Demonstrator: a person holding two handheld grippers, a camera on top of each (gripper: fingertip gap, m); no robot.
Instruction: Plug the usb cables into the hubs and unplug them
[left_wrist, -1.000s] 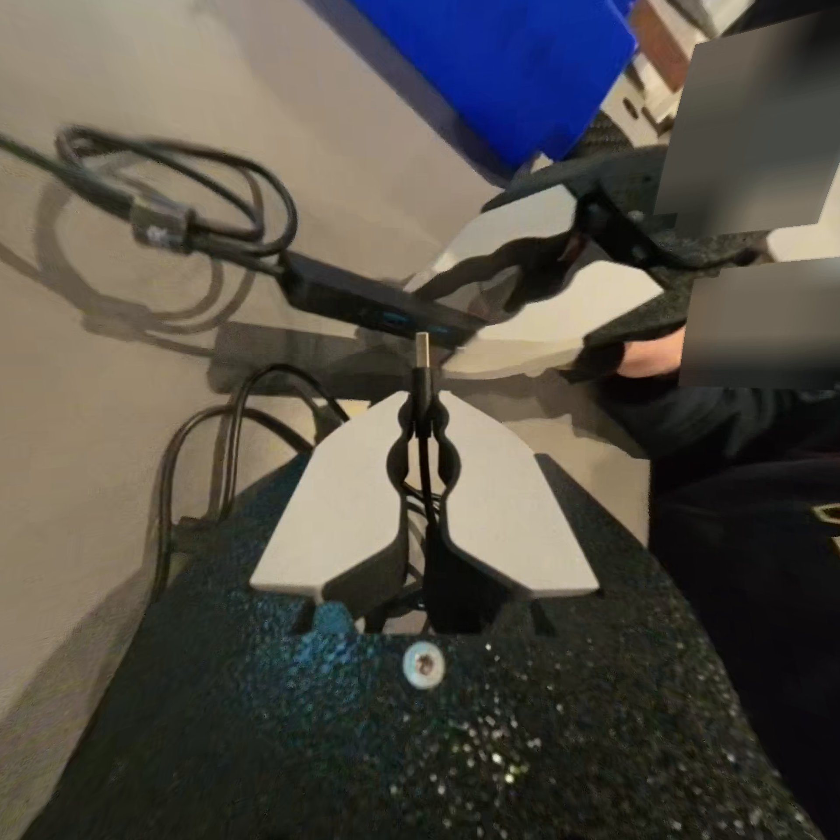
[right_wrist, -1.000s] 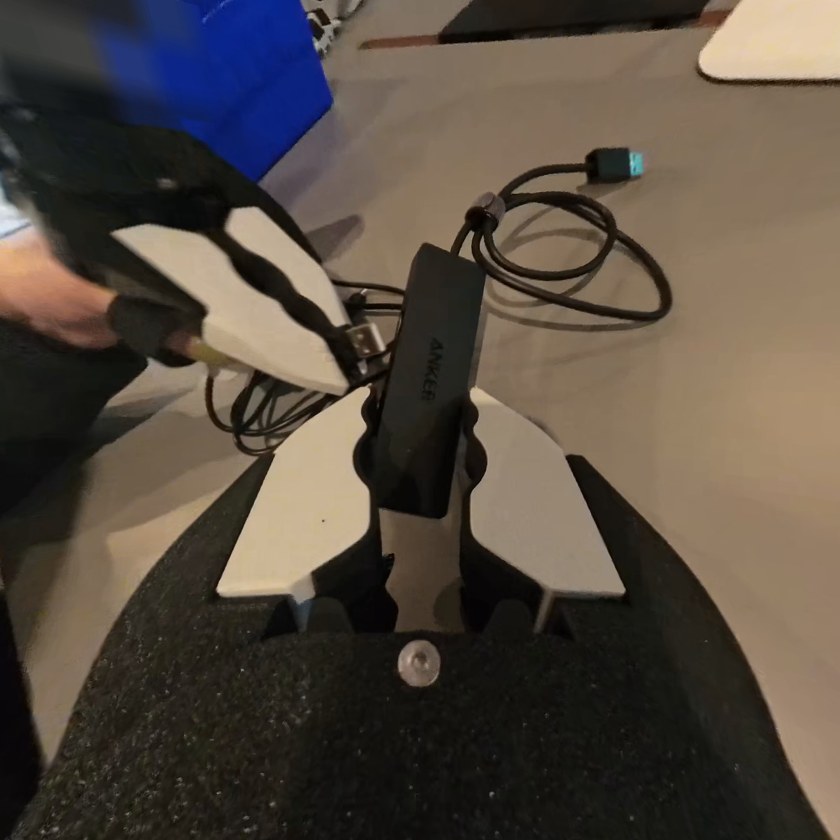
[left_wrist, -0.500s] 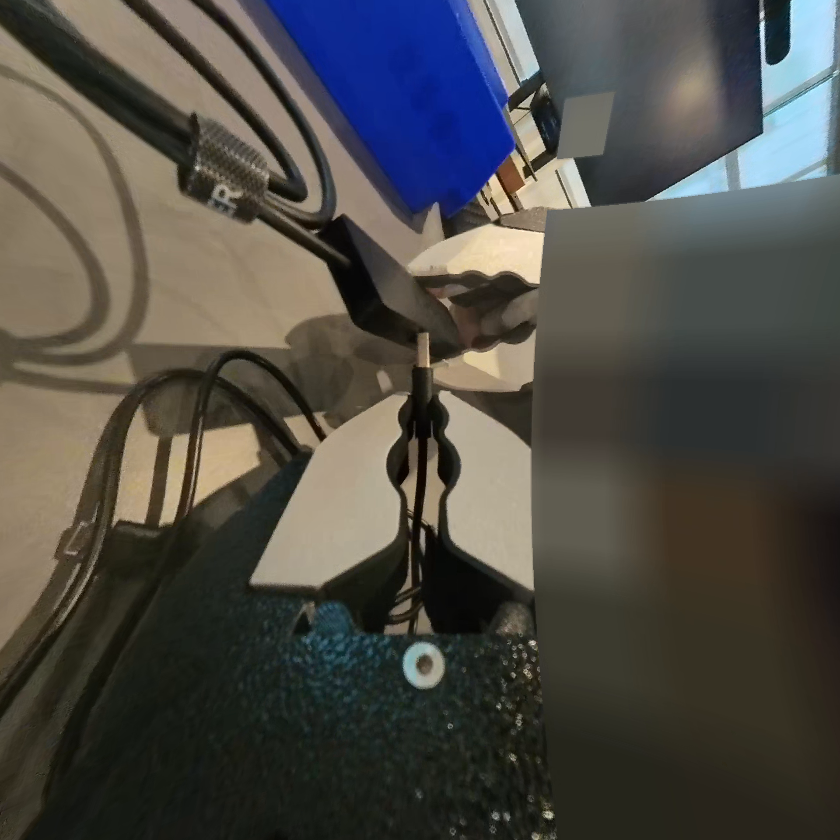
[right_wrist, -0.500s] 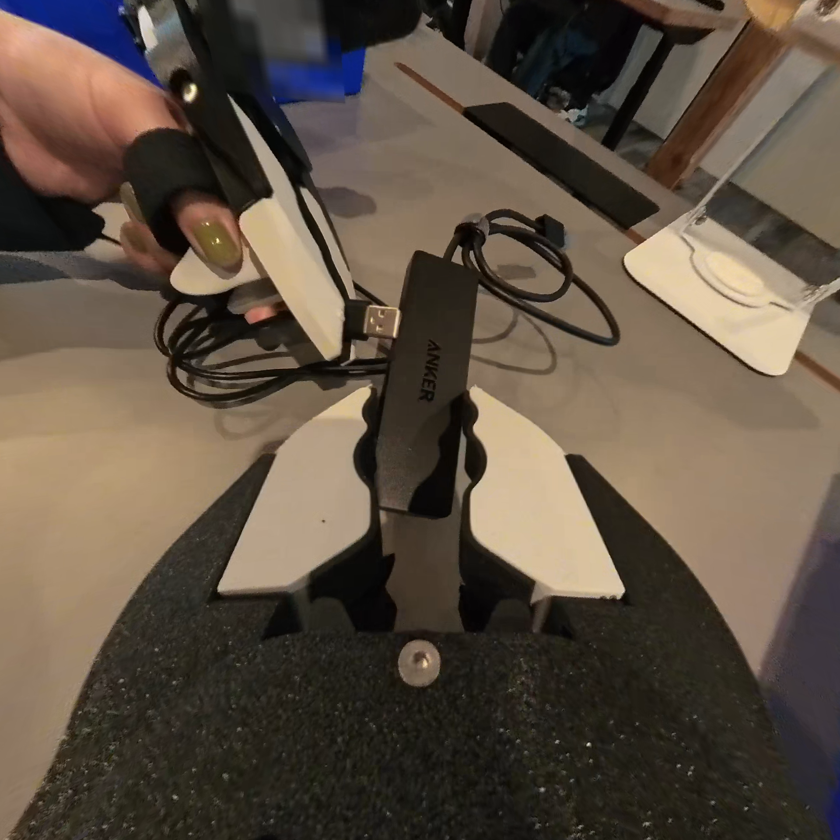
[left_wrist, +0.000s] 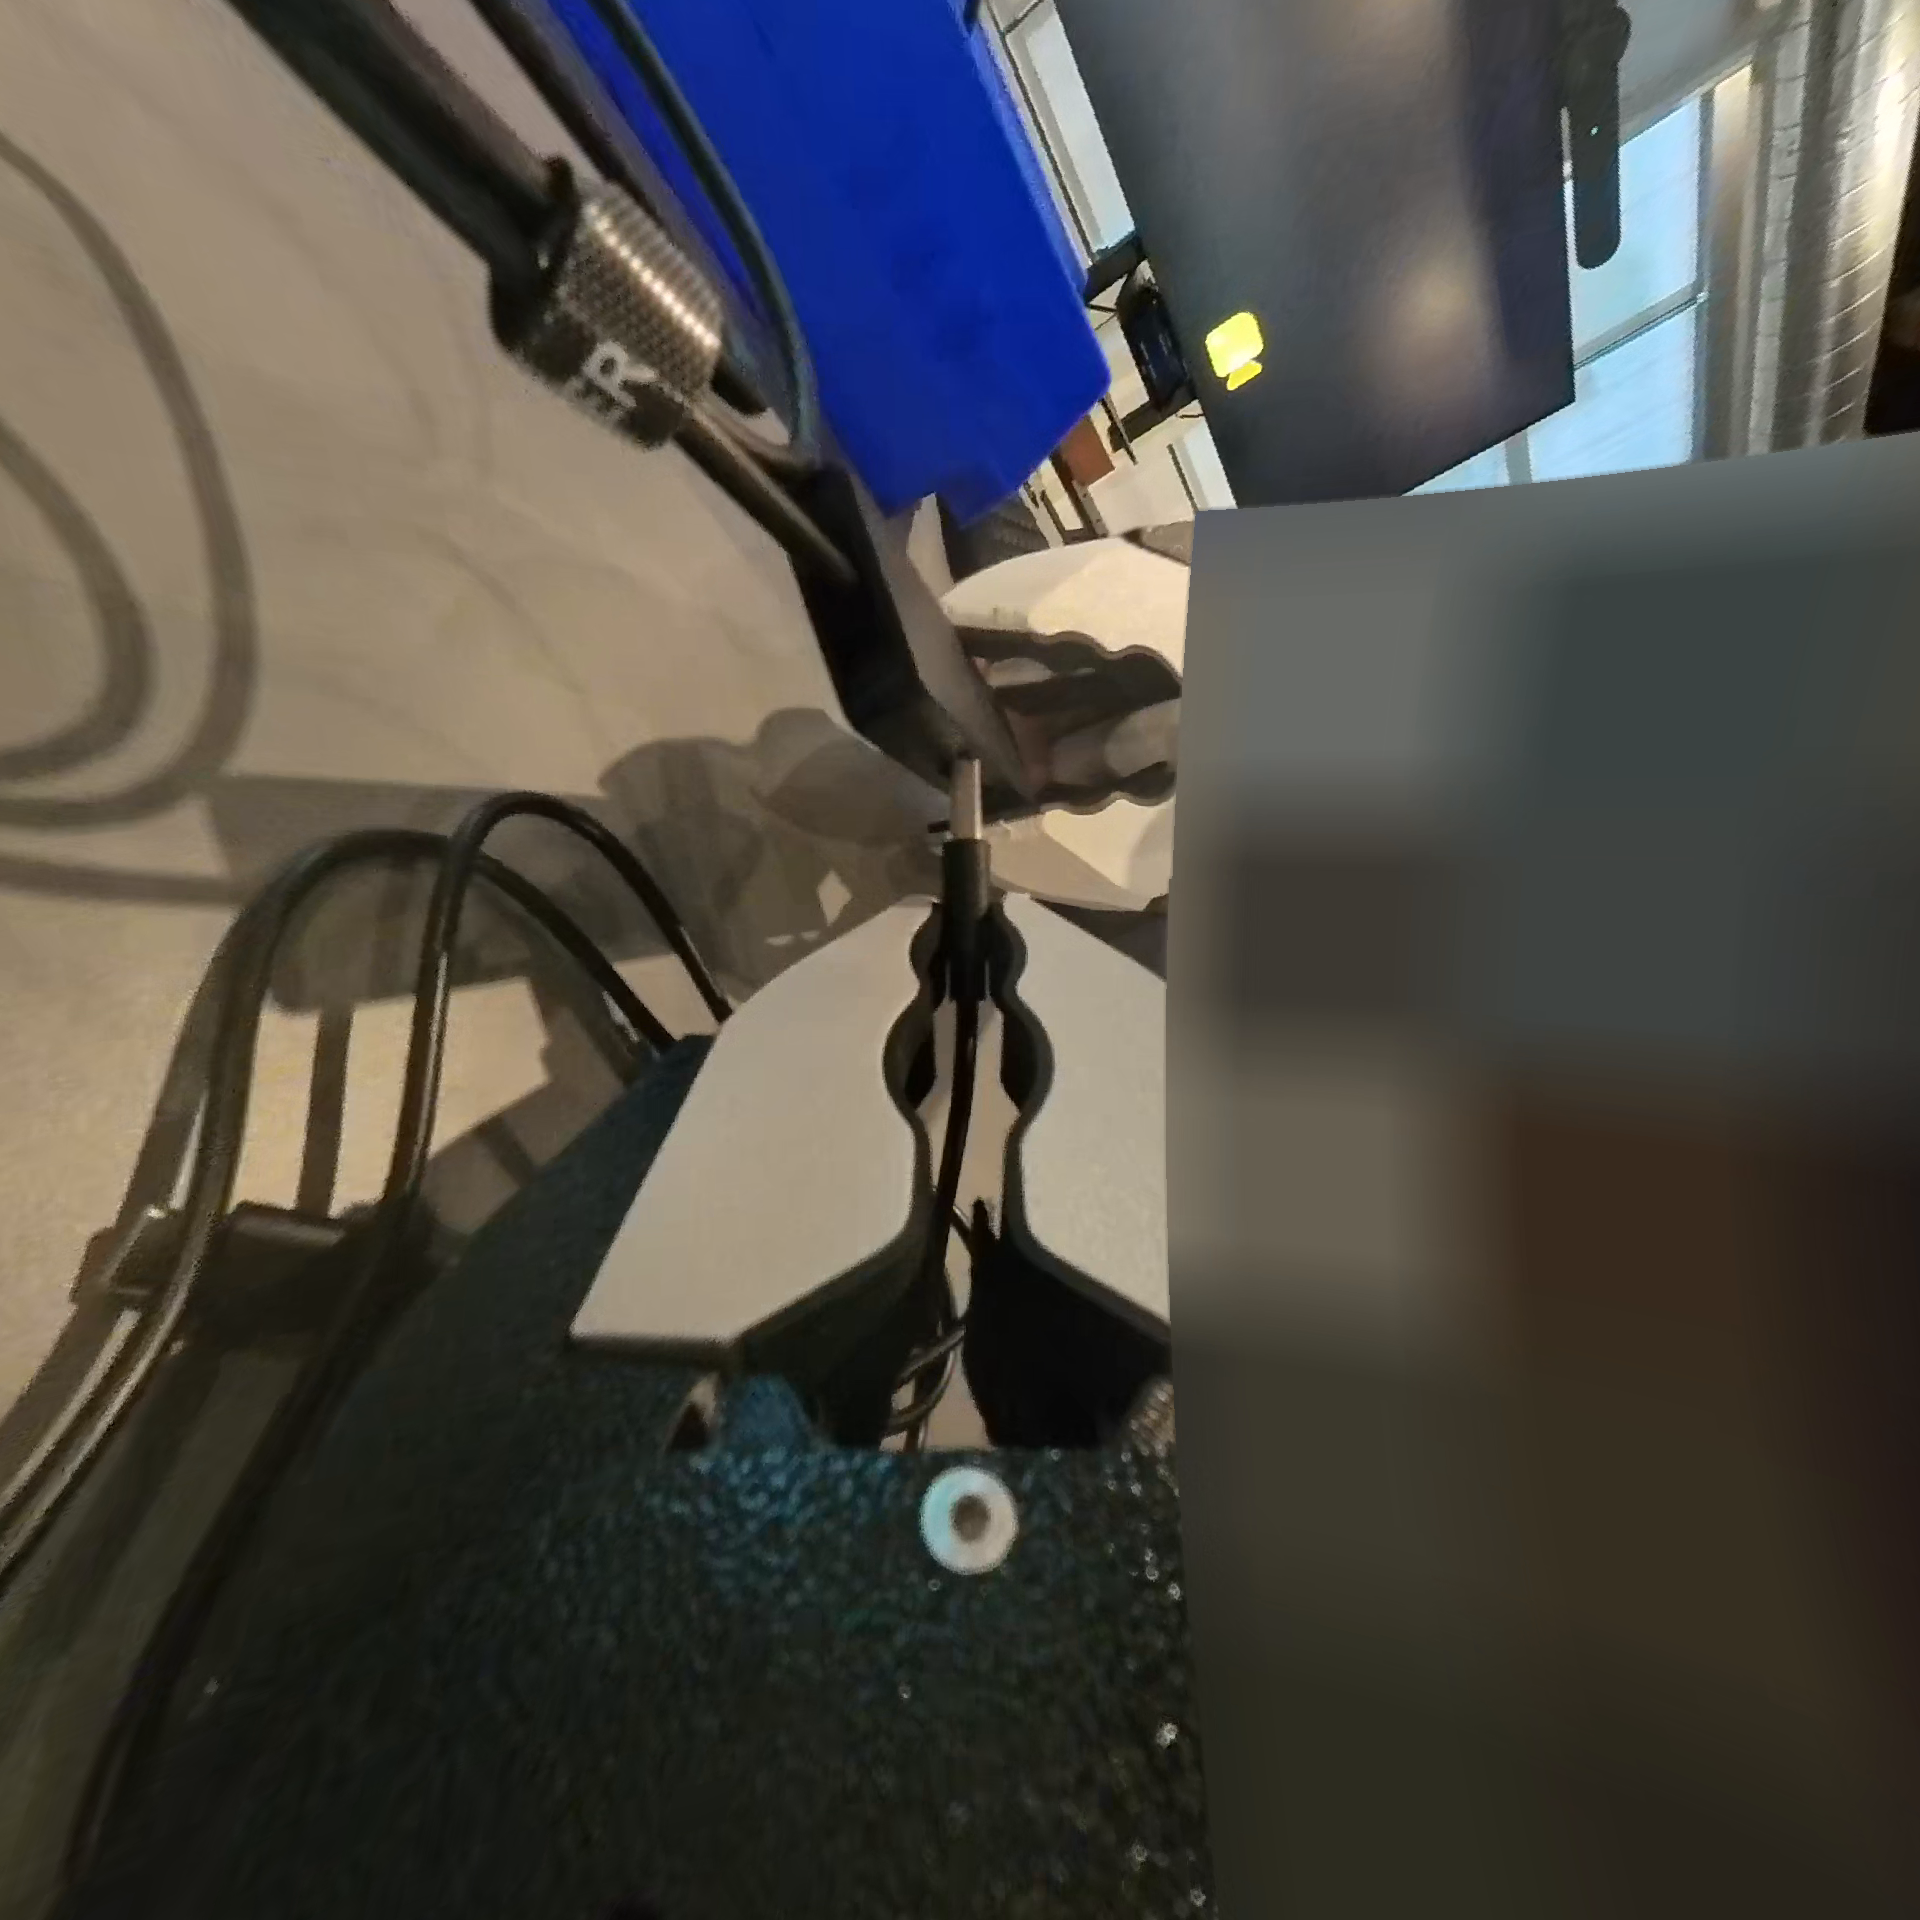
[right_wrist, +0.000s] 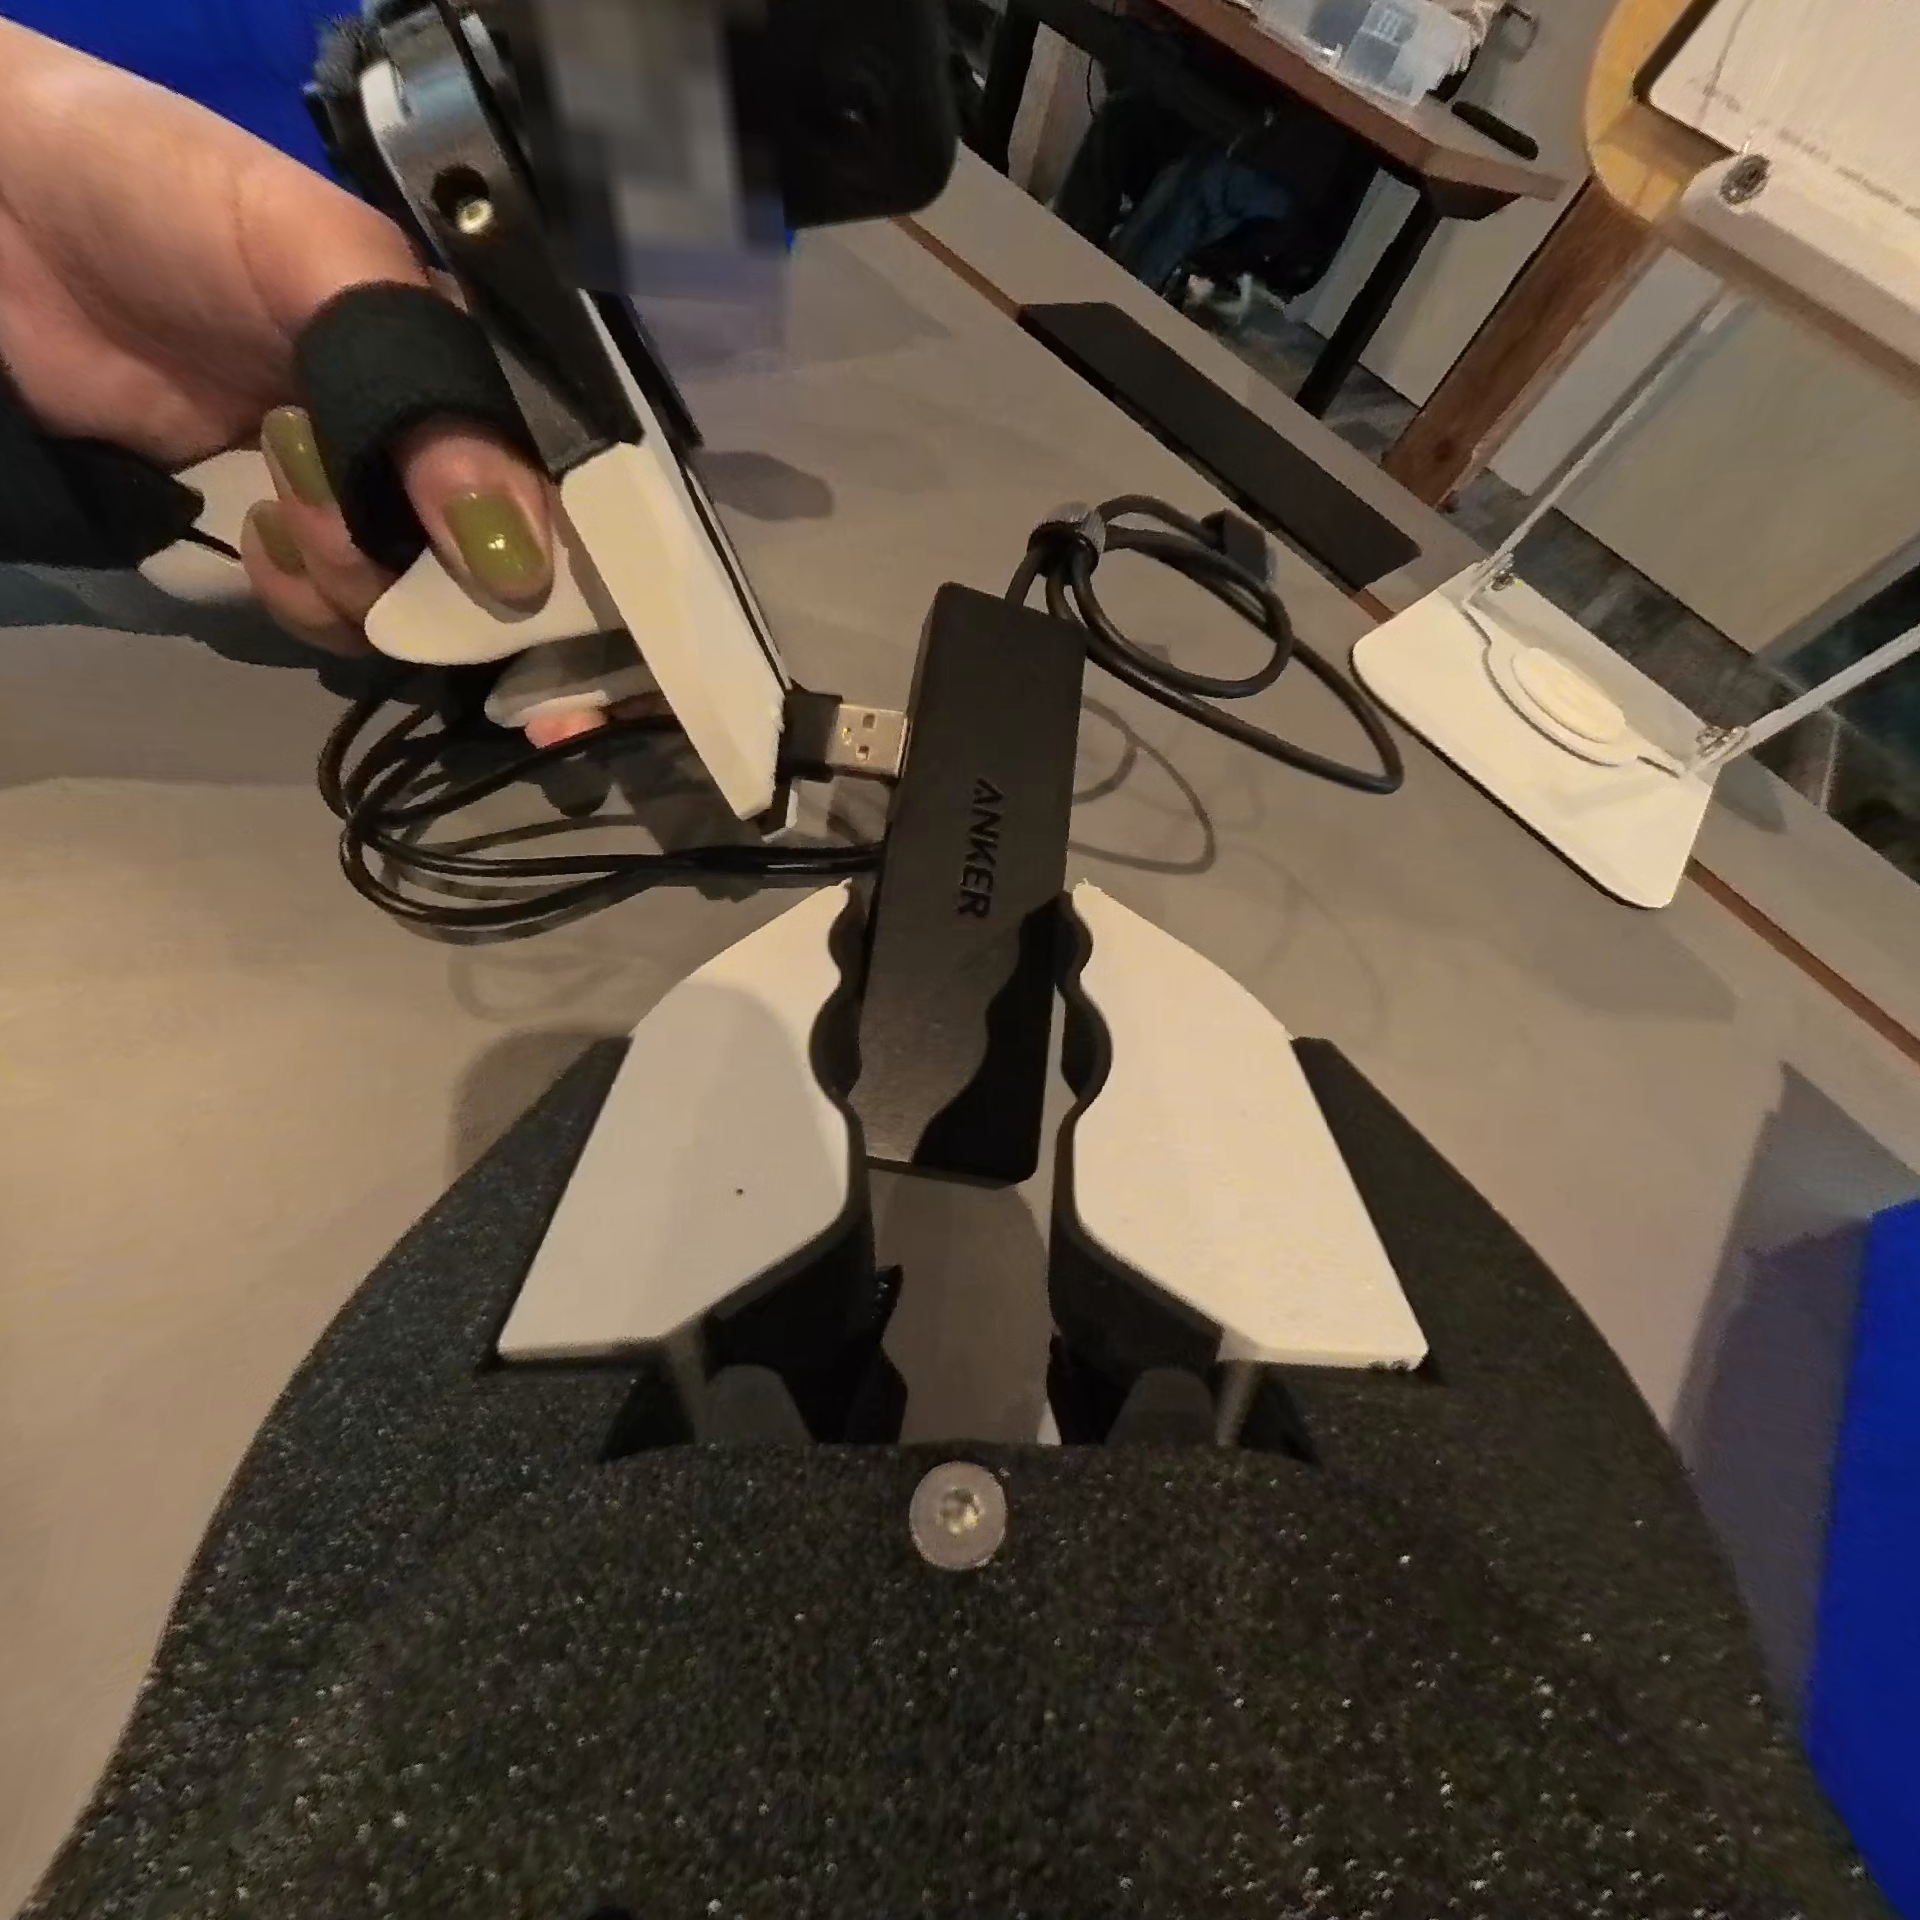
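My right gripper (right_wrist: 961, 904) is shut on a black USB hub (right_wrist: 977, 831) and holds it above the grey table, long side pointing away. My left gripper (left_wrist: 966, 914) is shut on a black USB cable (left_wrist: 961, 883) just behind its silver plug (left_wrist: 968, 795). In the right wrist view the left gripper (right_wrist: 774, 769) comes in from the left with the plug (right_wrist: 868, 732) touching the hub's left side. In the left wrist view the plug tip meets the hub (left_wrist: 894, 665). How deep the plug sits I cannot tell.
The hub's own coiled cable (right_wrist: 1226, 665) lies on the table beyond it, with a metal ferrite (left_wrist: 623, 301). Loops of the gripped cable (right_wrist: 499, 862) lie to the left. A blue box (left_wrist: 883, 239), a white stand base (right_wrist: 1538, 748) and a black bar (right_wrist: 1216, 436) are farther off.
Both grippers have risen and tilted. The plug has closed in on the hub's side, from a small gap to touching it.
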